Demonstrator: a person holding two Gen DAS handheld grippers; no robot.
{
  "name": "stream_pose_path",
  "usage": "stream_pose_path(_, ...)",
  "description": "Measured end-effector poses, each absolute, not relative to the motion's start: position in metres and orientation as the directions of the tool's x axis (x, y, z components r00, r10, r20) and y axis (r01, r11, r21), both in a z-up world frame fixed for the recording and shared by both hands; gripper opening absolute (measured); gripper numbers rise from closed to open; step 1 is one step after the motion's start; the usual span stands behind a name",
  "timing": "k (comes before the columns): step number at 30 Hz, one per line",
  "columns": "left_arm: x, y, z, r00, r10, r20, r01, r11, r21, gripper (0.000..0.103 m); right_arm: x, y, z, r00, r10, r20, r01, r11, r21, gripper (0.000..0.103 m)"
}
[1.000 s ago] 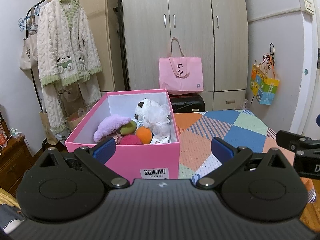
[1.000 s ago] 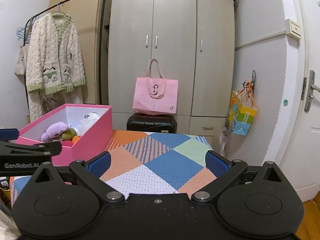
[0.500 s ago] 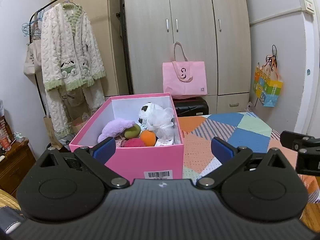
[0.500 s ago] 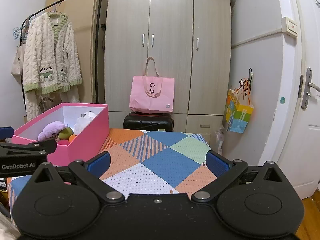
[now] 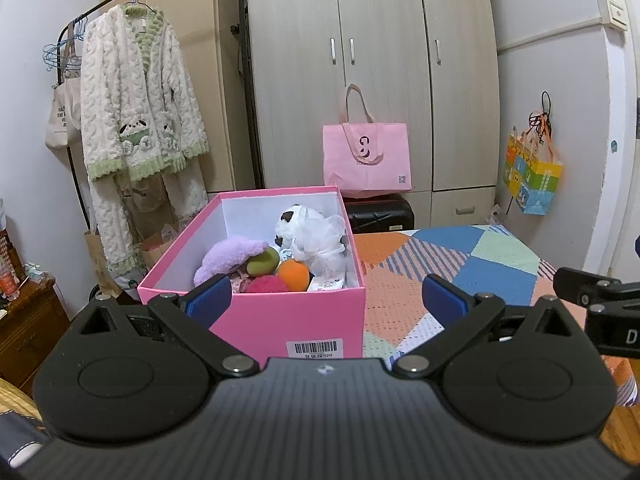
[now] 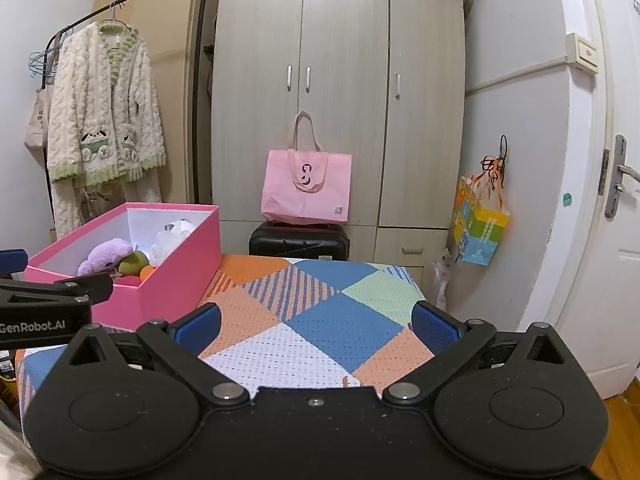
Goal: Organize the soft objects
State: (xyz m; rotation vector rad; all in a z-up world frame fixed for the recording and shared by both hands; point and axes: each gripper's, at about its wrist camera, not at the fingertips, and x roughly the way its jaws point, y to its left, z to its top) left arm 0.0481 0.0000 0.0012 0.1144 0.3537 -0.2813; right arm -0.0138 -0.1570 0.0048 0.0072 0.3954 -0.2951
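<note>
Both grippers level — left gripper (image 5: 326, 294), right gripper (image 6: 318, 320) — agape

My left gripper (image 5: 326, 294) is matte black with a ribbed top plate, two round housings with recessed discs, and silver pivot screws where the linkage arms meet. Its fingers (image 5: 208, 296) end in blue pads. My right gripper (image 6: 316, 322) has the same build, with a smooth top and a centre screw. White "GenRobot.AI" lettering marks the left gripper's side in the right wrist view.
</note>
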Motion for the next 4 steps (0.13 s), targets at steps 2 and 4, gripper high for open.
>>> stream_pose_path(2,0.0469,-0.0003,0.0008,0.899,-0.251,-0.359,0.292,0.954,0.064,0.103,-0.0135,-0.1571,0.0043,0.88,-0.283,-0.382,0.286,0.957,-0.051,0.103)
stream_pose_path(4,0.0467,-0.0005,0.0008,0.899,-0.249,-0.36,0.29,0.955,0.064,0.103,-0.0133,-0.1571,0.0037,0.879,-0.284,-0.384,0.286,0.957,-0.051,0.103)
